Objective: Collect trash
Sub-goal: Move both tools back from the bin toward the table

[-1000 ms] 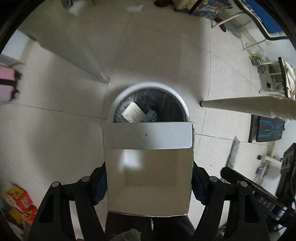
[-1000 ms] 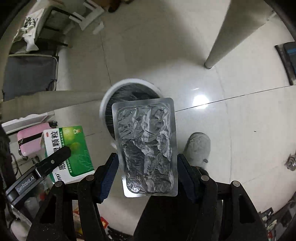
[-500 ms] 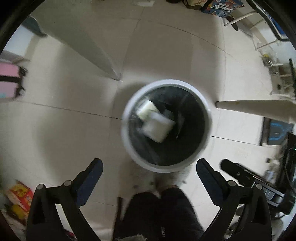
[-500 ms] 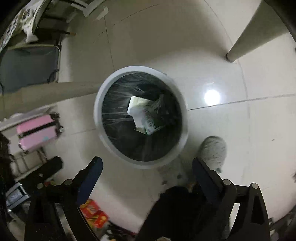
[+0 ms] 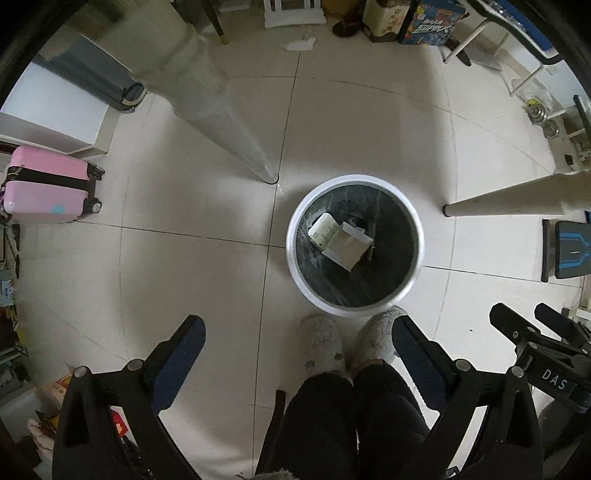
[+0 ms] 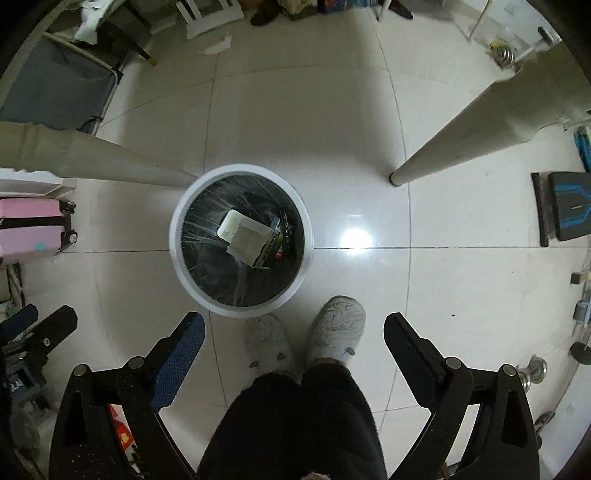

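A white round trash bin point(image 5: 295, 266) with a black liner stands on the tiled floor, and also shows in the right wrist view point(image 6: 177, 266). Inside lie a white open carton point(image 5: 347, 247), a pale packet point(image 5: 322, 229) and other scraps; the carton also shows in the right wrist view point(image 6: 248, 240). My left gripper point(image 5: 297, 334) is open and empty, high above the floor, near side of the bin. My right gripper point(image 6: 293, 328) is open and empty, likewise above the bin's near side.
The person's grey slippers point(image 5: 321, 343) stand right at the bin. Table legs point(image 5: 236, 140) point(image 5: 509, 201) flank the bin. A pink suitcase point(image 5: 44, 184) sits left. A black-blue object point(image 5: 569, 251) lies right. Boxes and chair legs point(image 5: 424, 22) line the far side.
Both grippers opened and dropped their loads, the white carton and the foil blister sheet, into the bin. Both then rose higher above the floor.
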`<state>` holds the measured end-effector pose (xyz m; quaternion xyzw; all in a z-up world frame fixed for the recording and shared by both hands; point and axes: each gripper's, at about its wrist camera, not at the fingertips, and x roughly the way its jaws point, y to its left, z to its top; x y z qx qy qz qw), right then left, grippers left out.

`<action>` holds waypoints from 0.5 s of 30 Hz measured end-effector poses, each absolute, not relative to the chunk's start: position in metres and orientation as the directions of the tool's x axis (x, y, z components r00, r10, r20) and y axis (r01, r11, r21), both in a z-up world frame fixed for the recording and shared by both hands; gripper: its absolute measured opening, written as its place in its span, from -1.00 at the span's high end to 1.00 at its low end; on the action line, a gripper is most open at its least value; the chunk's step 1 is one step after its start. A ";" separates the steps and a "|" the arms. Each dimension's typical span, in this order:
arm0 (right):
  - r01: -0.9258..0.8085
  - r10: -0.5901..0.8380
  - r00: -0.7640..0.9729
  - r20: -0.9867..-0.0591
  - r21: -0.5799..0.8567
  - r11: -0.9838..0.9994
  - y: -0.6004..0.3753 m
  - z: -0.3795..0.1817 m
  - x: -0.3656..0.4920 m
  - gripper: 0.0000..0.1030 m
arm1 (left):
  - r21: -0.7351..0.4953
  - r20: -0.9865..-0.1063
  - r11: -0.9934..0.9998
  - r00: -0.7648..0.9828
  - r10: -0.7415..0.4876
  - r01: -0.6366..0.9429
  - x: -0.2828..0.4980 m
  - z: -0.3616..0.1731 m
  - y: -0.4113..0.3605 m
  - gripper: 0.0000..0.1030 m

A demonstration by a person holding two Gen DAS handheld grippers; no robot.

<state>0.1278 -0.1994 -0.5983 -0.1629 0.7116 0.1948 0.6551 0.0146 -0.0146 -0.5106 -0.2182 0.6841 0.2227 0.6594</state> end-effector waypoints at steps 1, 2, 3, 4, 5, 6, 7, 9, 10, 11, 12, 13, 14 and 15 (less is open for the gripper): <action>-0.493 0.024 -0.077 -0.997 0.059 0.868 -0.199 -0.586 0.126 -0.92 | 0.016 -1.000 0.807 -0.030 -0.002 -0.591 0.013 -0.502 -0.016 -1.00; -0.496 0.025 -0.071 -0.997 0.057 0.867 -0.200 -0.577 0.125 -0.92 | 0.015 -1.000 0.807 -0.024 0.001 -0.590 0.014 -0.499 -0.020 -1.00; -0.498 0.028 -0.061 -0.998 0.055 0.866 -0.200 -0.565 0.123 -0.92 | 0.012 -1.000 0.809 -0.017 0.003 -0.588 0.011 -0.488 -0.022 -1.00; -0.501 0.030 -0.054 -0.998 0.054 0.864 -0.202 -0.555 0.122 -0.92 | 0.011 -1.000 0.809 -0.013 0.004 -0.587 0.010 -0.483 -0.023 -1.00; -0.504 0.035 -0.044 -0.998 0.053 0.862 -0.202 -0.541 0.119 -0.92 | 0.007 -1.000 0.810 -0.005 0.005 -0.586 0.008 -0.473 -0.024 -1.00; -0.504 0.038 -0.039 -0.999 0.052 0.862 -0.203 -0.531 0.118 -0.92 | 0.003 -1.000 0.812 0.002 0.005 -0.584 0.006 -0.464 -0.025 -1.00; -0.504 0.041 -0.035 -0.999 0.053 0.862 -0.203 -0.522 0.116 -0.92 | 0.001 -1.000 0.813 0.007 0.007 -0.582 0.005 -0.458 -0.026 -1.00; -0.503 0.047 -0.028 -0.998 0.055 0.863 -0.205 -0.498 0.110 -0.92 | 0.001 -1.000 0.815 0.018 0.015 -0.579 0.000 -0.439 -0.028 -1.00; -0.503 0.049 -0.024 -0.999 0.054 0.863 -0.207 -0.487 0.107 -0.92 | 0.000 -1.000 0.816 0.024 0.017 -0.577 -0.002 -0.428 -0.028 -1.00; -0.502 0.057 -0.021 -0.998 0.060 0.863 -0.208 -0.469 0.103 -0.92 | 0.000 -0.999 0.818 0.030 0.021 -0.576 -0.005 -0.416 -0.029 -1.00; -0.504 0.060 -0.019 -0.998 0.061 0.862 -0.210 -0.458 0.101 -0.92 | 0.000 -0.999 0.819 0.035 0.024 -0.574 -0.006 -0.408 -0.030 -1.00; -0.504 0.062 -0.011 -0.998 0.059 0.861 -0.211 -0.445 0.098 -0.92 | -0.002 -0.999 0.821 0.042 0.027 -0.571 -0.009 -0.396 -0.030 -1.00; -0.506 0.065 -0.008 -0.998 0.061 0.860 -0.212 -0.433 0.095 -0.92 | -0.005 -0.998 0.823 0.050 0.029 -0.569 -0.012 -0.385 -0.031 -1.00; -0.505 0.072 -0.010 -0.997 0.067 0.860 -0.213 -0.418 0.091 -0.92 | -0.006 -0.998 0.824 0.056 0.032 -0.566 -0.015 -0.374 -0.032 -1.00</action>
